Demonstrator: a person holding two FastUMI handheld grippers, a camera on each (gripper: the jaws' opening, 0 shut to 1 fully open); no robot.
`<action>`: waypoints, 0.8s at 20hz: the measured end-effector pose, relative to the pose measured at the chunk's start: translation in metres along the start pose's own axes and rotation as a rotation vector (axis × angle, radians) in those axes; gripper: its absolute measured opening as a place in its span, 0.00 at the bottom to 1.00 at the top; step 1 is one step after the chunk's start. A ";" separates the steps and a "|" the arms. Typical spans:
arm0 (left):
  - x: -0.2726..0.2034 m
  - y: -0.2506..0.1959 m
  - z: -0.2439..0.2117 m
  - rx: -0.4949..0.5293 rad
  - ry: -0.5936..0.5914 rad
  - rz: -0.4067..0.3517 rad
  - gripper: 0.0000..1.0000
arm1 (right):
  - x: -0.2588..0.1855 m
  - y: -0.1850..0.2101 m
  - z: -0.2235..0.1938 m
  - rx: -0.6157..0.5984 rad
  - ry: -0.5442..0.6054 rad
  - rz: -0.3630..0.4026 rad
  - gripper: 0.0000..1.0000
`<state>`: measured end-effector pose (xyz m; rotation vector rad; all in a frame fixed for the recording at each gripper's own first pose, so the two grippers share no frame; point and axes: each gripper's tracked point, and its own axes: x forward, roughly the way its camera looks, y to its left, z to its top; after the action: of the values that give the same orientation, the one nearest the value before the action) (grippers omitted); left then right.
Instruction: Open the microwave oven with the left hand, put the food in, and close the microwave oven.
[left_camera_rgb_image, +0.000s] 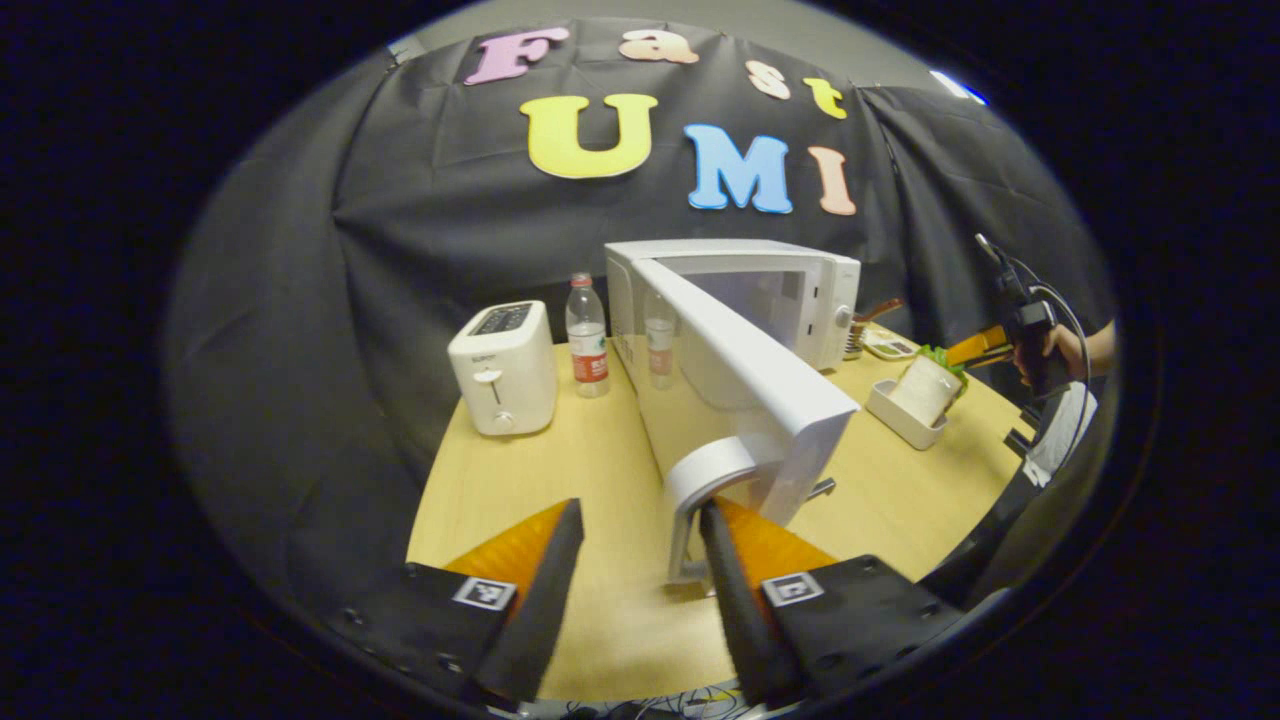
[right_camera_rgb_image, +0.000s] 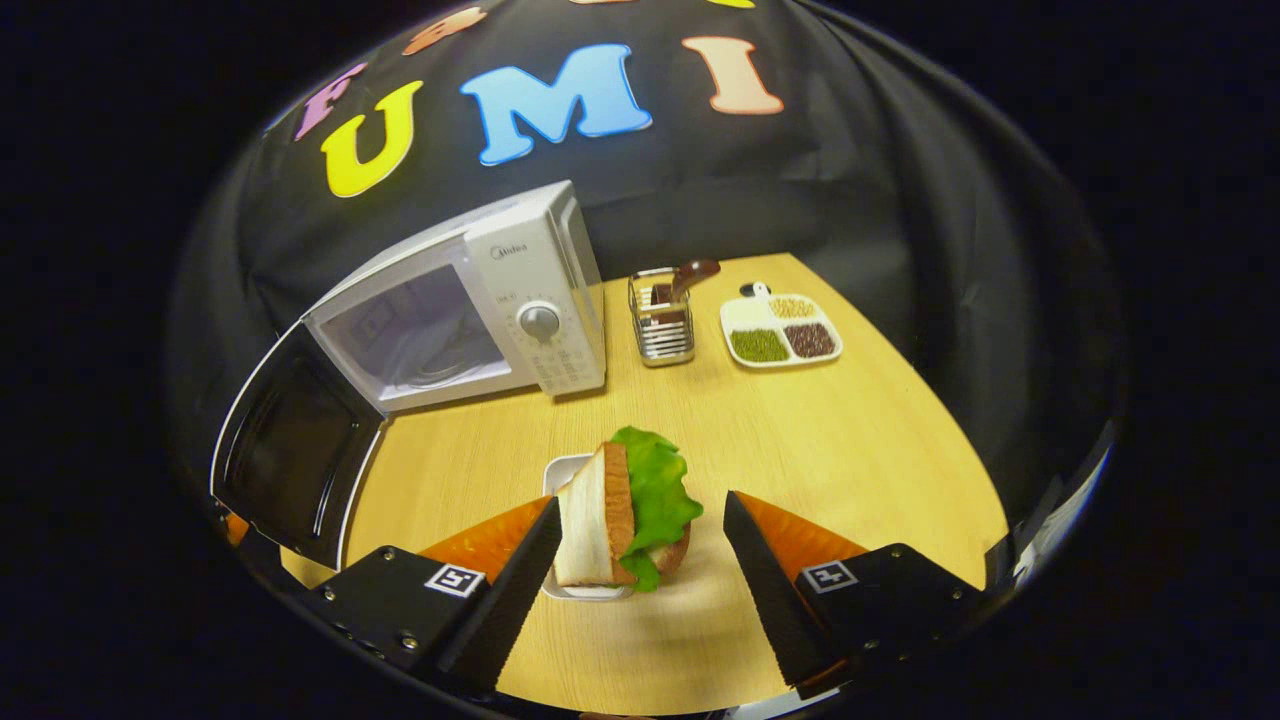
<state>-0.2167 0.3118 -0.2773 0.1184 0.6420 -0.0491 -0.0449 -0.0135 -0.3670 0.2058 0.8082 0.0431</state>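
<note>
While door (left_camera_rgb_image: 740, 380) swings toward camera, sandwich (right_camera_rgb_image: 625, 520) upright, long axis vertical.

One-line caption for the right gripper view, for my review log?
Open right claw straddles the sandwich in its white tray, facing the microwave with its door swung open.
</note>
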 end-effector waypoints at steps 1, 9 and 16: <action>-0.007 0.003 0.000 -0.033 -0.004 0.014 0.84 | 0.007 -0.001 -0.006 0.017 0.021 0.009 0.99; -0.113 -0.035 0.193 -0.102 -0.456 0.205 0.95 | 0.022 0.000 -0.029 0.173 0.119 0.073 0.83; -0.082 -0.146 0.284 -0.014 -0.587 -0.034 0.97 | 0.022 0.021 -0.029 0.180 0.139 0.163 0.31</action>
<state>-0.1257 0.1320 -0.0166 0.0733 0.0582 -0.1076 -0.0496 0.0140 -0.3979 0.4428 0.9329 0.1397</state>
